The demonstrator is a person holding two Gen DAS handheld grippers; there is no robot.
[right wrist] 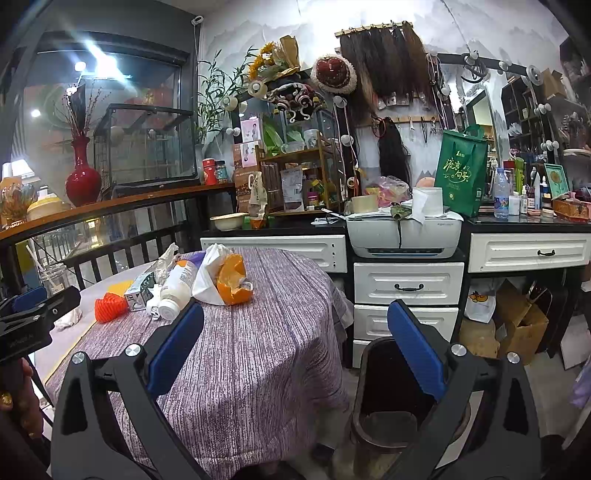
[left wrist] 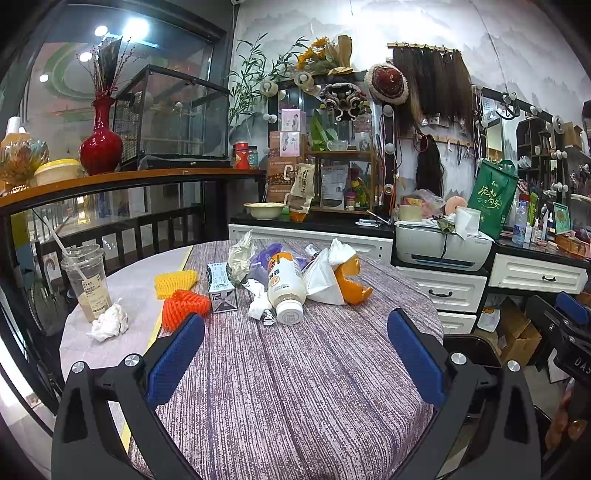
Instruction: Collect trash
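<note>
Your left gripper (left wrist: 295, 354) and right gripper (right wrist: 295, 350) gape wide, empty, above the purple-clothed counter (left wrist: 295, 387); bottle (left wrist: 286, 288), orange peel (left wrist: 351, 277), dark bin (right wrist: 388, 387) beside.

Left gripper (left wrist: 295, 354) and right gripper (right wrist: 295, 347), both jaws wide apart, empty.

White drawers (right wrist: 408, 282) line a grey wall (right wrist: 258, 26) beneath mirrors.

Ahead of the tool: one bottle (left wrist: 286, 286), one carton (left wrist: 221, 287), two foam nets (left wrist: 184, 302), one cup (left wrist: 86, 280), one crumpled tissue (left wrist: 109, 325), one orange peel (left wrist: 352, 277).
</note>
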